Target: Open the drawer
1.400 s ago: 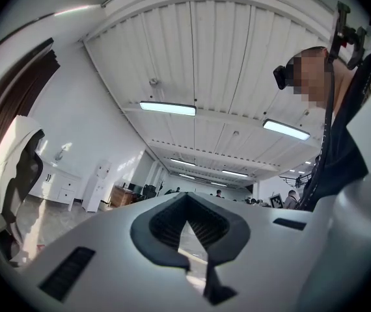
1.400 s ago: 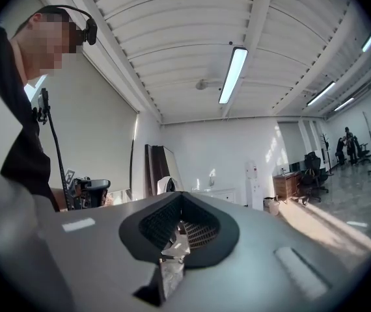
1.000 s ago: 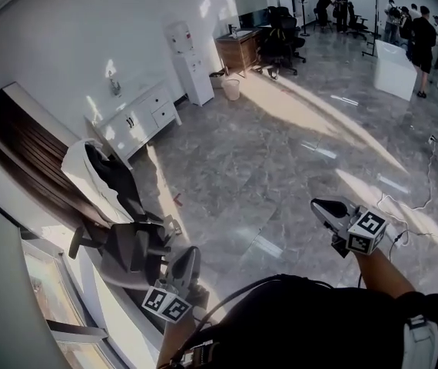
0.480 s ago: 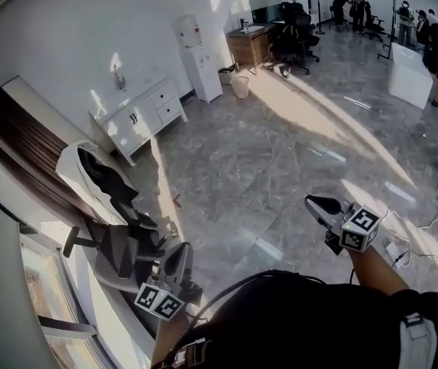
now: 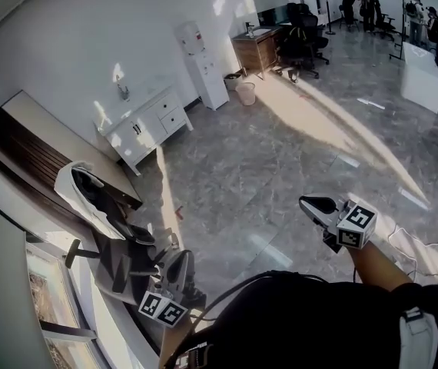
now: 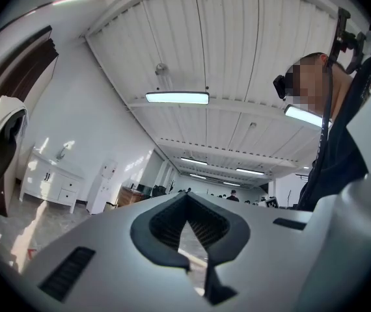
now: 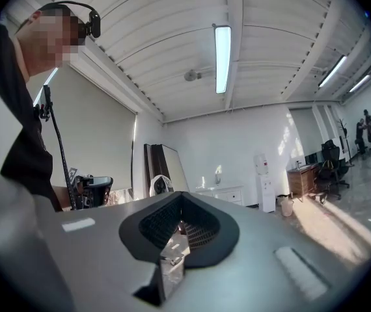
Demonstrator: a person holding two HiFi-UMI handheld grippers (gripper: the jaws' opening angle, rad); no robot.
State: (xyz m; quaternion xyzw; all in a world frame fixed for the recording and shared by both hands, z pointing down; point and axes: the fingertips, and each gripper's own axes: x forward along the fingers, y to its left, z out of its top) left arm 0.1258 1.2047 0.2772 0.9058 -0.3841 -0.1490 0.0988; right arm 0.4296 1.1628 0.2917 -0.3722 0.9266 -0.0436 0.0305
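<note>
The white cabinet (image 5: 146,125) with drawers stands against the far wall at upper left, well away from both grippers. It also shows small in the left gripper view as the cabinet (image 6: 49,181) and in the right gripper view as the cabinet (image 7: 221,194). My left gripper (image 5: 182,256) is low at the left, shut and empty, pointing up the floor. My right gripper (image 5: 306,203) is held out at the right, also shut with nothing in it. In their own views the left gripper (image 6: 186,196) and right gripper (image 7: 180,197) show their jaws closed together.
A black office chair (image 5: 119,260) draped with a white garment (image 5: 88,198) stands close at my left beside a dark wooden panel. A water dispenser (image 5: 200,64), bin (image 5: 245,92), wooden desk (image 5: 259,48) and more chairs line the far wall. People stand at the far right. Cables (image 5: 434,237) lie on the grey marble floor.
The whole view has advanced across the floor; the cabinet has drifted right and down in the picture. Both grippers travelled along, still shut, keeping their places in front of the body.
</note>
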